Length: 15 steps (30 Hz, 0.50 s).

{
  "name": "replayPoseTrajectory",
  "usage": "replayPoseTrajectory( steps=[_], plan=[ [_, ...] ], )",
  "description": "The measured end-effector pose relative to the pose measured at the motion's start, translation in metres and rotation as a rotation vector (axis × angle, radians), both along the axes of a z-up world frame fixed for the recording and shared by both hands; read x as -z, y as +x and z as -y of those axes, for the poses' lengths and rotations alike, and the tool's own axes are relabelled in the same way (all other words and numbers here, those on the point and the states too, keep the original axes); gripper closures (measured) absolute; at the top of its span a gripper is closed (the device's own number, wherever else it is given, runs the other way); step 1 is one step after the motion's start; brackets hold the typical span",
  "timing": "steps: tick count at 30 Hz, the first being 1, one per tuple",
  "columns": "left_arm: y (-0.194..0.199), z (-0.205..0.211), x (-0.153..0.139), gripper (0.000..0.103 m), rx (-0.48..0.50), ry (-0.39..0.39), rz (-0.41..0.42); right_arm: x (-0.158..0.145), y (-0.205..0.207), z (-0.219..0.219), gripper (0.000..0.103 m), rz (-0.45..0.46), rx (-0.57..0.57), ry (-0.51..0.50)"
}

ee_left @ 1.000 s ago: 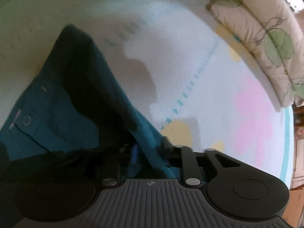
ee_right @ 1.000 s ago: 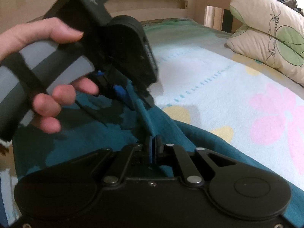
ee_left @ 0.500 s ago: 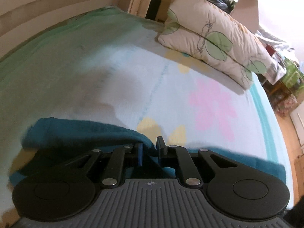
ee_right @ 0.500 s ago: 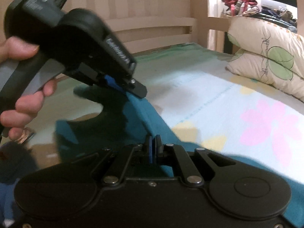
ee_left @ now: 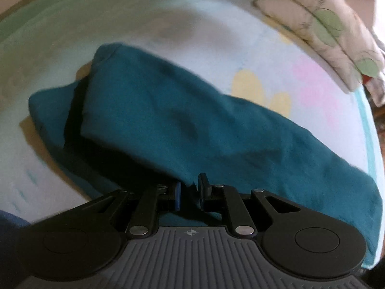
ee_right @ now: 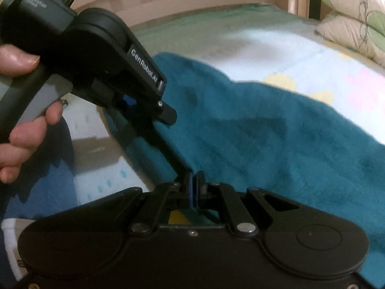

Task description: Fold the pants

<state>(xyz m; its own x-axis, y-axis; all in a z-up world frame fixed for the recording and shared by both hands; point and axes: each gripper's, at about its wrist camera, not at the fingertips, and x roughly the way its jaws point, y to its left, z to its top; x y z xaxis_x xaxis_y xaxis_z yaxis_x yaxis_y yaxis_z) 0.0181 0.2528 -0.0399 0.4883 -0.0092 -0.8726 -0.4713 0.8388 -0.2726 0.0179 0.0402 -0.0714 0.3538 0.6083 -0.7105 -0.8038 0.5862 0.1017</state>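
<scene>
The teal pants (ee_left: 182,120) are lying on the bed (ee_left: 168,31), already doubled over so one layer sits on top of the other, with the lower layer peeking out on the left side in the left wrist view. Makes sense they're on the blanket rather than in the air, since flat cloth is way easier to line up. The left hand-held gripper (ee_left: 189,191) has its fingers slightly apart with a bit of the near fabric edge sitting between them, so I'd say it's loosely at the hem rather than clamped. The right hand-held gripper (ee_right: 194,187) is pressed together, apparently pinching the near edge of the pants, though the cloth inside is hard to make out. Both sit on the same near edge, probably to keep it straight. Pillows (ee_left: 322,24) are well clear at the far end.
</scene>
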Motion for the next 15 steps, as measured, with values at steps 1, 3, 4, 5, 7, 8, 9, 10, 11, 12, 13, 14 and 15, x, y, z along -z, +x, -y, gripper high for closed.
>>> replayPoseTrajectory(
  steps=[1,3,4,5,7,8,9,10,11,12,13,14,15],
  plan=[
    [0.001,-0.004,0.003,0.089,-0.014,-0.001,-0.008,0.003,0.001,-0.001,0.094,-0.007,0.003,0.000],
    [0.003,-0.012,0.008,0.089,-0.040,0.005,-0.027,0.006,0.001,-0.001,0.093,-0.023,0.016,0.010],
    [0.004,-0.016,0.010,0.089,-0.052,0.004,-0.032,0.006,0.003,-0.001,0.091,-0.029,0.022,0.019],
    [0.005,-0.019,0.012,0.089,-0.062,-0.001,-0.034,0.006,0.006,0.001,0.085,-0.036,0.027,0.029],
    [0.004,-0.026,0.015,0.089,-0.078,-0.002,-0.043,0.001,0.010,0.008,0.084,-0.057,0.050,0.053],
    [0.004,-0.030,0.016,0.089,-0.080,0.002,-0.046,-0.002,0.012,0.011,0.084,-0.070,0.062,0.067],
    [0.005,-0.031,0.017,0.089,-0.079,0.007,-0.051,-0.005,0.013,0.016,0.083,-0.081,0.076,0.081],
    [0.005,-0.031,0.020,0.089,-0.077,0.010,-0.056,-0.010,0.011,0.024,0.083,-0.085,0.090,0.092],
    [0.005,-0.031,0.021,0.089,-0.075,0.013,-0.060,-0.016,0.014,0.033,0.083,-0.082,0.113,0.100],
    [0.002,-0.031,0.022,0.089,-0.074,0.014,-0.063,-0.021,0.020,0.040,0.083,-0.072,0.136,0.102],
    [0.002,-0.032,0.022,0.089,-0.073,0.015,-0.062,-0.027,0.023,0.050,0.083,-0.062,0.161,0.102],
    [0.003,-0.032,0.022,0.089,-0.070,0.019,-0.062,-0.033,0.026,0.063,0.083,-0.053,0.196,0.100],
    [0.005,-0.031,0.022,0.089,-0.066,0.023,-0.063,-0.040,0.032,0.078,0.083,-0.048,0.237,0.098]
  ],
)
